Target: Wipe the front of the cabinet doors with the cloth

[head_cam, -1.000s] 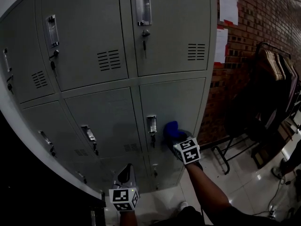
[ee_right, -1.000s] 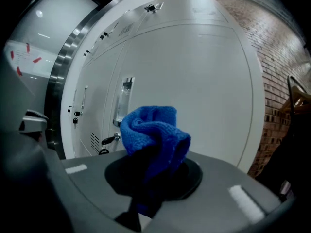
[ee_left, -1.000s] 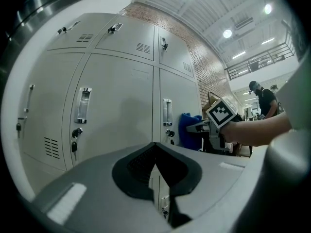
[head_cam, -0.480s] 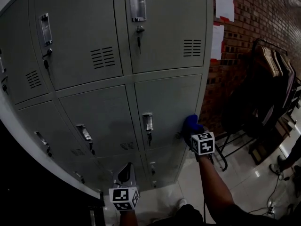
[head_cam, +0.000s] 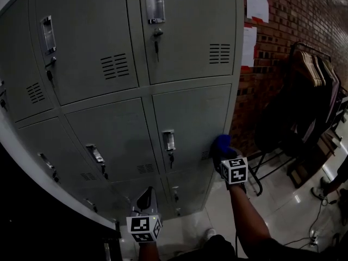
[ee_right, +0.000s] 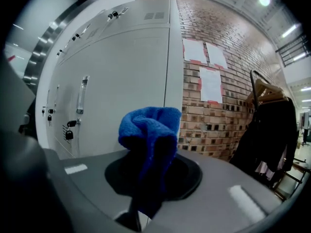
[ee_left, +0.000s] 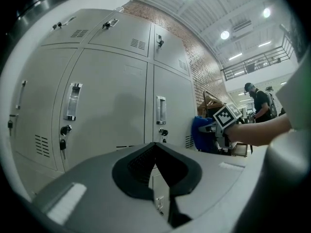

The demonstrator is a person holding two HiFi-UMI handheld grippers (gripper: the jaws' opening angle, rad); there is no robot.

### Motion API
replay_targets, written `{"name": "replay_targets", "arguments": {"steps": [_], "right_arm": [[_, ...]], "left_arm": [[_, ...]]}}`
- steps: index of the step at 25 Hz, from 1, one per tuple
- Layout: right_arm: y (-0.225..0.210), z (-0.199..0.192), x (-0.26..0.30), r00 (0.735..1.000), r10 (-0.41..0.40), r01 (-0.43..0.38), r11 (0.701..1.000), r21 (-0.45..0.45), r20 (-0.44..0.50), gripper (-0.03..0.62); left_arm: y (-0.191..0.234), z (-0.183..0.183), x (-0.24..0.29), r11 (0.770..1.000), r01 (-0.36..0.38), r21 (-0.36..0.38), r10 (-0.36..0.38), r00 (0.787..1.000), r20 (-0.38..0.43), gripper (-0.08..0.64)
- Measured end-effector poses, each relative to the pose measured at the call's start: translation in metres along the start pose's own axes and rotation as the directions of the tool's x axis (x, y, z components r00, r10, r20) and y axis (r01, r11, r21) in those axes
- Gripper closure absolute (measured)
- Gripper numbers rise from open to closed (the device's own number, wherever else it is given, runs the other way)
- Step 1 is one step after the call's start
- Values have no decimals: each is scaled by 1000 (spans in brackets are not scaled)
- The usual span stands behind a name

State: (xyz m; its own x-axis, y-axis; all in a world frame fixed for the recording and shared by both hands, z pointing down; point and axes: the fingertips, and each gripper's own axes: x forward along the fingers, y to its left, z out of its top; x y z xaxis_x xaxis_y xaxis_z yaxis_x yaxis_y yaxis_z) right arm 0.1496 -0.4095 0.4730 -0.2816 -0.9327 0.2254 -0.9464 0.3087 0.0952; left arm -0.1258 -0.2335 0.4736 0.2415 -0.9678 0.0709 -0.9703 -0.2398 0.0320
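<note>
Two grippers are in view; only one is engaged. All positions are given from the recessed metal latch handle [head_cam: 168,140] on the middle right door [head_cam: 193,116] of the grey steel locker cabinet [head_cam: 109,124].

1. Left gripper [head_cam: 144,193]: hangs below the handle and slightly left of it, clear of the cabinet. Its own view shows the jaw tips closed together [ee_left: 154,147] with nothing between them. It takes no part in the wipe.

2. Blue terry cloth [head_cam: 220,144]: sits right of the handle and a little lower, at the door's right edge, beside the vent slots [head_cam: 205,155]. The right gripper [head_cam: 223,155] has it clamped, and the bunched cloth [ee_right: 148,130] stands up out of the closed jaws [ee_right: 150,171]. The head view suggests the cloth is against the door, but contact cannot be confirmed.

3. Further right of the handle: a red brick wall [head_cam: 296,31] with paper notices, and a dark garment rack [head_cam: 315,86], both apart from the work.

Assessment: the cloth is at the right limit of the door, so the remaining door face lies to its left, toward the handle. The next stroke would probably have to run leftward along the door's width. The right gripper is the nearer one and already holds the cloth. Risk: snagging the cloth on the handle or on the key beneath it.
</note>
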Motion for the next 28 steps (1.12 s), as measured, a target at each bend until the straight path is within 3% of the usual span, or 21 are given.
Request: {"name": "replay_targets", "arguments": {"steps": [8,11,16,28], "right_arm": [[85,-41,11,981,194,-194,981,-2,-1,532],[84,-37,15,991,135,-135,991,-19,1,532],[26,-49,12,998,-50,50,999,8,-43,534],[18,-50,27,995,-48,46,999,-25,-86,535]], "left_arm": [[1,1,2,1000,-3,-3,3,1000,3,546],[4,2,-1,1000,-13,-3,13,1000,3,546],[19,-1,-8,999,-50,-11,50,999,-4,546],[20,-3,-5,999,-51,-16,51,999,-9,546]]}}
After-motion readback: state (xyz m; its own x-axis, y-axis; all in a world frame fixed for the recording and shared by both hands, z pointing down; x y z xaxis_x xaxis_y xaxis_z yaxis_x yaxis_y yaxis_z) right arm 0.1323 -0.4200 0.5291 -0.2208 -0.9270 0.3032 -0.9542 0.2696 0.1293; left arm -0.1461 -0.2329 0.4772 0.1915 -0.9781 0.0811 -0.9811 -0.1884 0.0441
